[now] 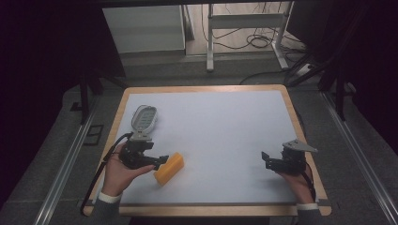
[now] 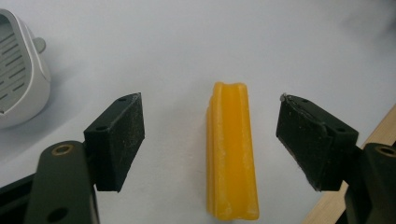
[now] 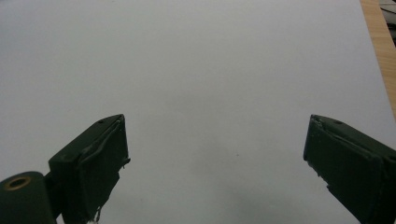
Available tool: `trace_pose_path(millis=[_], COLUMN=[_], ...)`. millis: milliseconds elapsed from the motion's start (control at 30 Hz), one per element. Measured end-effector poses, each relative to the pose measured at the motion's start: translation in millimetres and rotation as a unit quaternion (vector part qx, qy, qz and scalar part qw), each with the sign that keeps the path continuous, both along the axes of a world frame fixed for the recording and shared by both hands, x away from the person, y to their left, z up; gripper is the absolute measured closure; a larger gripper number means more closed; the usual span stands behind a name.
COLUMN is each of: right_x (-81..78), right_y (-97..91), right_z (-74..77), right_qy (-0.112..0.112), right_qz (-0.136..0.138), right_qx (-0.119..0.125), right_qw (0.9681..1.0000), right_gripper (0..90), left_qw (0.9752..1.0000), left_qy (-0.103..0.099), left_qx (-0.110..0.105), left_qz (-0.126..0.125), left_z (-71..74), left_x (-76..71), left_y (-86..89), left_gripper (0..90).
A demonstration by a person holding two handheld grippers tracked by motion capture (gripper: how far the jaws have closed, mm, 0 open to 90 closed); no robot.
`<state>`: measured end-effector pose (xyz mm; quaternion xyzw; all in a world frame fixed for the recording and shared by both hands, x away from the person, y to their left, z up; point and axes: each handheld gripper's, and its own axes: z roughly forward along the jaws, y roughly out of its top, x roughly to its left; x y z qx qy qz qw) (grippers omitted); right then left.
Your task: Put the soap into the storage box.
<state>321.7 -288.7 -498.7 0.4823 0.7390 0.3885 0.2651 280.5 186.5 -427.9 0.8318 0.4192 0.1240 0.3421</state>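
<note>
Start at the left. In the high view your left gripper (image 1: pixel 159 161) sits at the near-left of the white table top (image 1: pixel 220 136), with its jaws spread apart and holding nothing. The yellow block (image 1: pixel 169 168) lies directly ahead of it, at about 3 o'clock from your left hand (image 1: pixel 119 173), with the jaw tips at the block's near end.

Check alignment in the left gripper view. The yellow block (image 2: pixel 232 151) lies between the two black pads (image 2: pixel 122 140), clear of both. Its long axis runs 6 to 12 o'clock, parallel to the jaws, so the pads face its long flanks. It sits a little nearer the right-hand pad. Judge the closing move as a squeeze across the short width.

A white slotted holder (image 1: pixel 144 117) stands at 12 o'clock from the left gripper, apart from the block.

Moving right, the right gripper (image 1: pixel 270 161) rests at the near-right of the table, well apart from the block. Its jaws also stand wide and empty. The left hand is therefore the nearer one.
</note>
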Motion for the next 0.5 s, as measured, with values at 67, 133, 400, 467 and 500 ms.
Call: trace_pose_path(millis=[67, 133, 400, 467, 500], right_x=[0.0, 0.2, 0.5, 0.6, 0.6], right_y=[-0.1, -0.1, -0.6, -0.3, -0.2], right_z=[0.0, -0.1, -0.8, -1.2, -1.4], right_qy=[0.001, 0.001, 0.002, 0.003, 0.004], right_qz=[0.001, -0.001, -0.001, -0.002, -0.002], right_qx=[0.0, 0.0, -0.002, -0.003, -0.003], right_qw=[1.0, 1.0, 1.0, 1.0, 1.0], right_gripper=[6.5, 6.5, 6.5, 6.4, 6.5], left_qw=[1.0, 1.0, 0.9995, 0.9992, 0.9991], left_qy=[0.002, 0.003, 0.018, 0.025, 0.027], left_qx=[0.002, 0.006, 0.025, 0.03, 0.034], left_qz=[0.004, 0.004, -0.005, -0.005, -0.004], left_z=[-0.5, -1.3, -14.1, -18.2, -20.3], left_x=[0.7, 1.2, 3.7, 4.2, 4.6], left_y=[-1.1, -2.8, -17.2, -20.8, -22.3], left_gripper=[24.2, 24.3, 24.5, 24.8, 25.5])
